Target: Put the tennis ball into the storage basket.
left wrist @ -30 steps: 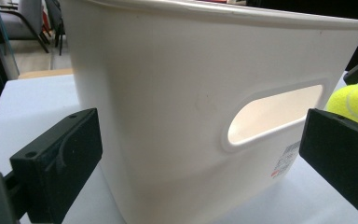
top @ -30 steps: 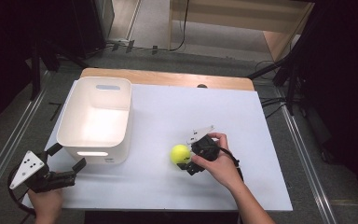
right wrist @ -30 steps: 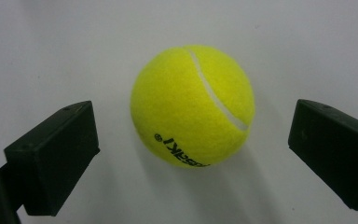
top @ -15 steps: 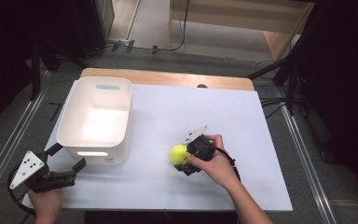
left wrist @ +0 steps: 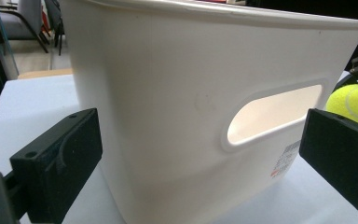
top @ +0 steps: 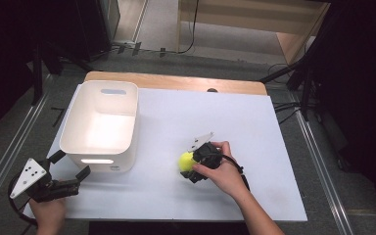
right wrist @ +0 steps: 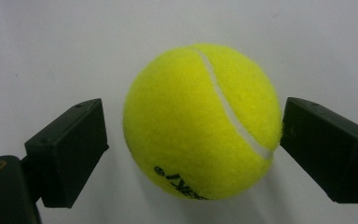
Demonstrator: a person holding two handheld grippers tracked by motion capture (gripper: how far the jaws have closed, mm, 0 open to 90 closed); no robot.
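While the fuzzy yellow-green tennis ball lies on the white surface, right of the middle and nearer the person's edge, it is framed by the jaws of the right gripper, which stand apart on either side of it. In the right gripper view a narrow gap is seen at the left jaw, and the right jaw stands at or just off the felt, so the ball is bracketed but, by the look of it, not yet clamped. The step in hand is judged to be the grasp itself: the approach appears complete and the closing has yet to be made.

What is called for next is a squeeze across the ball's widest part, square enough that the round felt is not pushed out forward, and then a lift clear of the surface.

To the left of the ball, well apart from it, the white rectangular plastic bin with cut-out handles is seen standing open and empty, and it is taken to be the likely destination. Its near end wall is faced by the left gripper, whose jaws are spread wide on either side of that wall's left corner, holding nothing.
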